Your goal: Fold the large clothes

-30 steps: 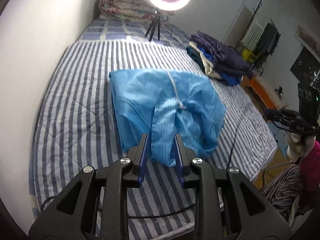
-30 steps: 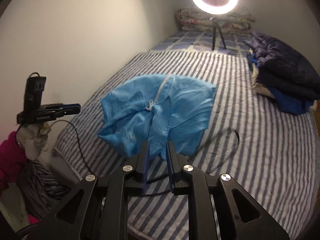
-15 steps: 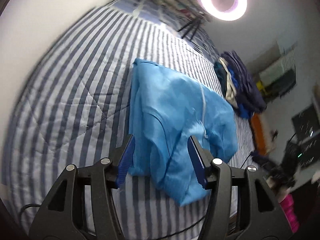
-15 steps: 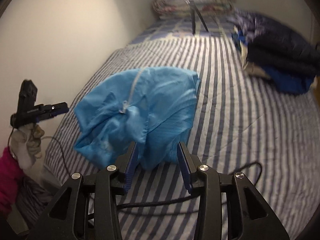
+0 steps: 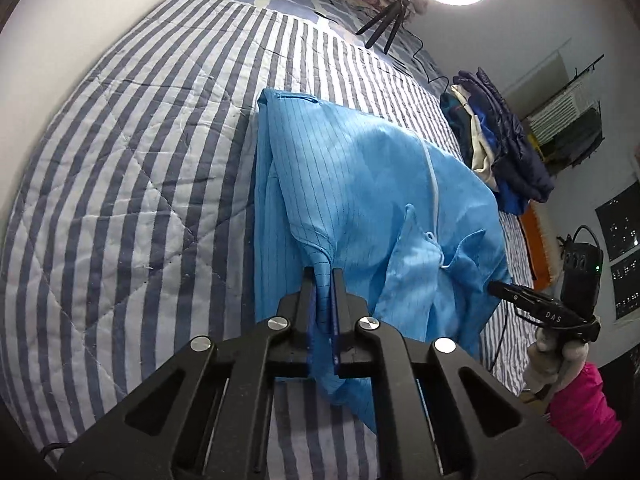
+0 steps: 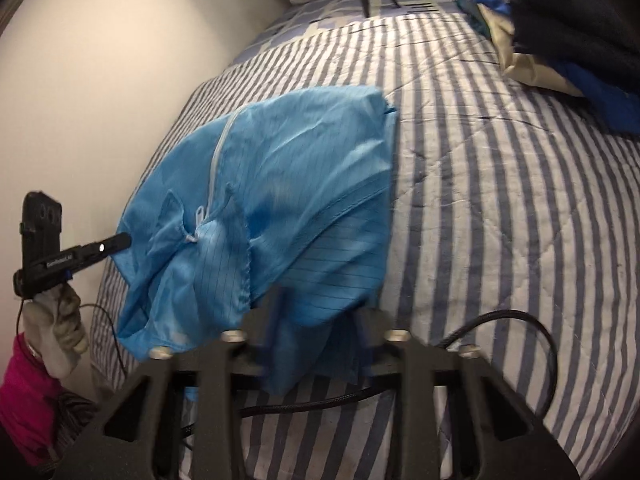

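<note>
We've both hand-held grippers closing on the thin light-blue zip-front garment (image 5: pixel 360 184): left hand-held gripper (image 5: pixel 322 276) pinches its hem, right hand-held gripper (image 6: pixel 316 308) blurred, narrow, w/ cloth between. Next: lift & fold over, we judge.

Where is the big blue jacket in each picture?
Left wrist view: the blue jacket fills the middle, a pinch of it clamped in the left tool.
Right wrist view: it lies left of center, its near edge between the blurred fingers of the right tool.
Shared landmark: the jacket's white zipper.
</note>
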A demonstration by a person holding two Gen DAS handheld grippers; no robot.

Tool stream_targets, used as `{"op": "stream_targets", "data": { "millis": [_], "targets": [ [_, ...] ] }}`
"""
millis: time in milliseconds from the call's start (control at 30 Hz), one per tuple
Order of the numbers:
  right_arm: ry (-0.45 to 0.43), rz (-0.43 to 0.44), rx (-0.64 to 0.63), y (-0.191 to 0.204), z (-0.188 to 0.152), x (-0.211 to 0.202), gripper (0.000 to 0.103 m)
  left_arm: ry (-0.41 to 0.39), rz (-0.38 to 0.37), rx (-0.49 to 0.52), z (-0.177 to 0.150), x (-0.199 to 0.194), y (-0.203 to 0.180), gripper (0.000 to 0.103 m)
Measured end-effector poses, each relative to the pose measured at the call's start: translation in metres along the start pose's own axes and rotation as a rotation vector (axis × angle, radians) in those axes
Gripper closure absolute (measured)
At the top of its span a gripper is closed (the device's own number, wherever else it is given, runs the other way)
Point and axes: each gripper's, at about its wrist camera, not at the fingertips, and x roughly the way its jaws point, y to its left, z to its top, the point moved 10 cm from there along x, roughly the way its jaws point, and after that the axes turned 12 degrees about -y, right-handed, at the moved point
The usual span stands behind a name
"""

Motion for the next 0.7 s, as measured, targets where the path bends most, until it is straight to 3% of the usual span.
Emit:
{"op": "stream_targets", "data": {
  "millis": [267,467,567,633,700],
  "targets": [
    [-0.031,-0.025,-0.117,0.023,0.003,-0.007,0.101,-0.018,0.035,0.055,0.000,-0.005,-0.003,0.101],
    [0.060,-0.091,-0.183,0.011,-0.024,0.020,0.101,0.043,0.133,0.156,-0.021,0.018,0.010,0.100],
    [0.063,-0.040,-0.214,0.019,-0.022,0.011,0.100,0.024,0.149,0.214,-0.011,0.007,0.005,0.096],
    [0.053,0.044,-0.171,0.022,-0.013,-0.006,0.097,-0.013,0.175,0.245,-0.001,-0.005,0.004,0.093],
    [0.013,0.107,-0.132,0.018,0.000,-0.023,0.085,-0.072,0.207,0.266,0.014,-0.021,0.000,0.093]
  ]
}}
